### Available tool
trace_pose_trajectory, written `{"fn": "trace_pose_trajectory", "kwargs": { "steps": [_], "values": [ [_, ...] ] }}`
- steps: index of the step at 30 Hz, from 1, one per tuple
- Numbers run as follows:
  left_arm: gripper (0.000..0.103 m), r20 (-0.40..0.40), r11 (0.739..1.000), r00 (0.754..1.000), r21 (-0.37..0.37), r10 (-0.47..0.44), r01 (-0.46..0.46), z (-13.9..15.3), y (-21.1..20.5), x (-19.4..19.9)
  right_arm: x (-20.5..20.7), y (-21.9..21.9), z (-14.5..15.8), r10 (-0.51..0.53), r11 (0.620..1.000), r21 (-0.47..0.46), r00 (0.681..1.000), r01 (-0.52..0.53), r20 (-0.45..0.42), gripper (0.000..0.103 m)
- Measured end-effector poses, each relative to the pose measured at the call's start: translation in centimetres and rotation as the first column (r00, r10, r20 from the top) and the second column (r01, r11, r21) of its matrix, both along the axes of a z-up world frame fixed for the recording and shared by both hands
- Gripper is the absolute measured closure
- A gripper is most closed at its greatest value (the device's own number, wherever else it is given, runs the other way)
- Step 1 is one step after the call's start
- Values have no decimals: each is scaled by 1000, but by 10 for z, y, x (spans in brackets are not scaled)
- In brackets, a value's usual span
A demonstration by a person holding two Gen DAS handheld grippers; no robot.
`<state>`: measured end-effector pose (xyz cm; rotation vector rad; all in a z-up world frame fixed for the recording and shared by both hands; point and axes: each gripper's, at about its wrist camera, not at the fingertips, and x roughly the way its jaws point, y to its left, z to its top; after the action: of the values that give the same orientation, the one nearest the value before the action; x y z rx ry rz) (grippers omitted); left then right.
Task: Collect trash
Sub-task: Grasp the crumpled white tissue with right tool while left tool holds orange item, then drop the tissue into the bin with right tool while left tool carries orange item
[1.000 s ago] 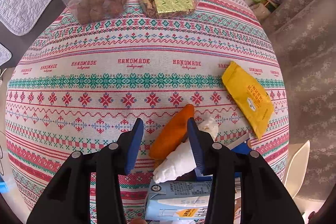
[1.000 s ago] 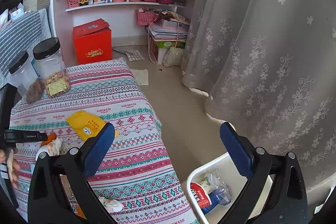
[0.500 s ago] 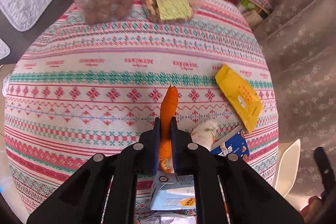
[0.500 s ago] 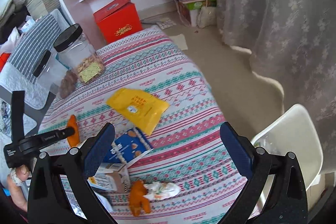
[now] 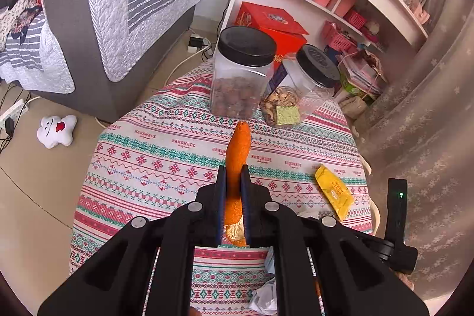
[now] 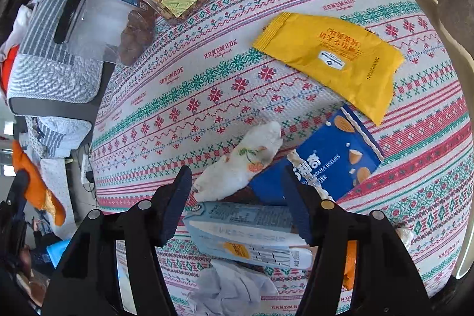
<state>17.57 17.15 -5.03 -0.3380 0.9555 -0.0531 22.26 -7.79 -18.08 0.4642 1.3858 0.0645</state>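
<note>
Your left tongs are clenched on the orange peel, which stands up out of the jaws, long axis along the fingers, lifted clear of the patterned surface. That piece only needs carrying to a bin; no bin shows in either view now.

Your right tongs point steeply down over the litter pile, jaws closing with nothing pinched yet. What matters for the grab is this: the pale blue carton lies directly under and between the fingers, its long axis running across from one finger to the other. Closing along that length looks like a poor bite; I judge a wrist roll, so the pads meet its narrow sides, would serve better. The printed tissue wad sits just beyond the fingertips, lying aslant and touching the blue biscuit wrapper. The right hand is clearly the nearer one to all of this.

Trash on the surface, counted:
- one yellow sachet, farther out
- one blue biscuit wrapper
- one carton
- one printed tissue
- one crumpled white paper close under the tongs
- one more scrap of orange peel, partly hidden by the right finger

Two clear snack jars stand at the far edge; I would not count them as trash.
</note>
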Motion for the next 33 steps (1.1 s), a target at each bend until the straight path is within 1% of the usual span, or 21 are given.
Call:
{"fn": "trace_pose_trajectory", "kwargs": {
  "steps": [1, 5, 10, 12, 16, 21, 22, 23, 24, 25, 28, 33],
  "values": [
    [94, -4, 1000, 1000, -6, 8, -8, -1, 5, 1, 4, 4, -4, -2, 1000, -27, 1000, 1, -8, 49],
    [94, -4, 999, 1000, -25, 20, -20, -2, 19, -1, 11, 11, -14, -29, 998, -59, 999, 28, -29, 49],
    [94, -7, 999, 1000, -38, 29, -29, -3, 26, -1, 27, 23, -19, -47, 998, -37, 999, 47, 5, 50],
    [94, -8, 998, 999, -45, 33, -33, -3, 27, -1, 36, 29, -20, -37, 998, -44, 999, 37, 16, 49],
    [93, -2, 998, 999, -47, 33, -33, -1, 27, -1, 45, 44, -25, 11, 995, -96, 1000, -11, 2, 48],
    [93, -9, 999, 999, -37, 31, -31, -3, 26, -1, 38, 42, -32, 29, 994, -108, 999, -31, -17, 48],
    [93, -8, 999, 999, -36, 31, -31, -2, 25, -1, 37, 40, -33, 35, 993, -111, 999, -37, -18, 53],
    [93, -6, 999, 1000, -34, 30, -30, -1, 23, -1, 35, 38, -33, 41, 992, -116, 999, -43, -20, 66],
    [93, -3, 999, 1000, -32, 28, -28, 0, 22, -2, 34, 37, -34, 43, 991, -128, 999, -45, -18, 74],
    [93, 1, 999, 1000, -29, 28, -28, 1, 20, -3, 32, 33, -32, 47, 991, -128, 999, -49, -14, 77],
    [93, 10, 999, 1000, -20, 28, -28, 5, 17, -4, 25, 24, -20, 52, 992, -115, 998, -49, 22, 78],
    [94, 26, 999, 999, -21, 38, -37, 12, 16, -6, 18, 14, 18, 50, 995, -87, 992, -39, 120, 78]
  ]
}}
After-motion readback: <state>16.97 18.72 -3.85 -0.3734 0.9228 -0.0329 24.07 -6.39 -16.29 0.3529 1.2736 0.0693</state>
